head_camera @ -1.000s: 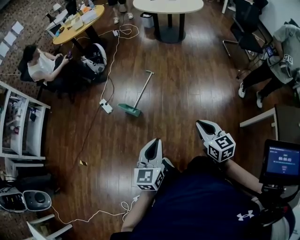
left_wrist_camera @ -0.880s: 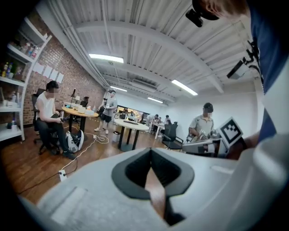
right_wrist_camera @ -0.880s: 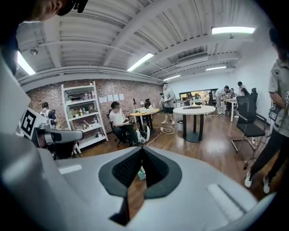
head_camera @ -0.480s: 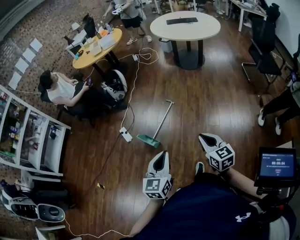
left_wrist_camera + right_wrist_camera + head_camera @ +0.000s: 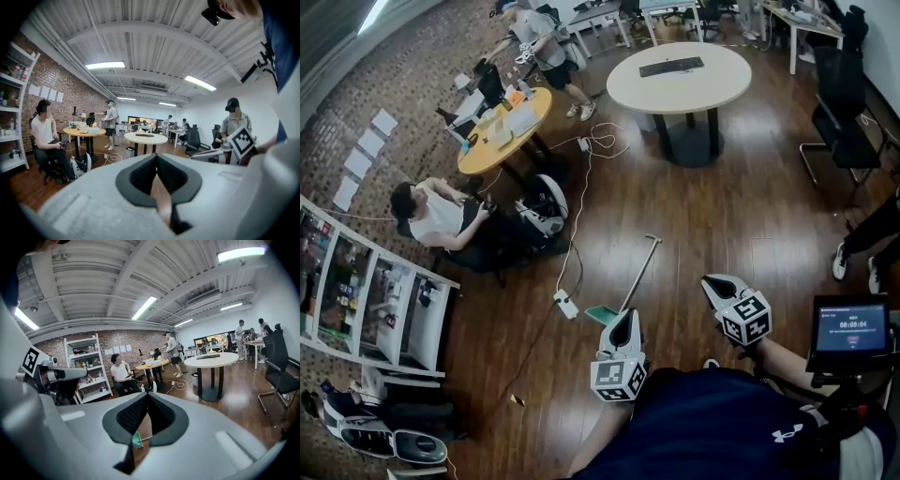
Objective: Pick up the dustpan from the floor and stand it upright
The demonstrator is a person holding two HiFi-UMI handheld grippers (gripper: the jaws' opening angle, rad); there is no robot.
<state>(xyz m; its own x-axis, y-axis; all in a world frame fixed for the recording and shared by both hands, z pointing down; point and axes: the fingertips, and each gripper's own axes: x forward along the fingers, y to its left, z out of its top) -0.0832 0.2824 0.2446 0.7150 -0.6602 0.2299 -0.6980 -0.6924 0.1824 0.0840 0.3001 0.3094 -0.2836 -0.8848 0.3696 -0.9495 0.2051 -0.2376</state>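
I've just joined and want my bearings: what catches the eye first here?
A green long-handled dustpan lies flat on the wooden floor, just ahead of the left gripper, with the right gripper alongside; both are shut and empty. Beyond stand a white round table and a yellow table, with a person seated near it.

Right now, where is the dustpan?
In the head view the dustpan lies on the floor just ahead of the left tool, green pan beside the white power strip, handle pointing toward the round white table.
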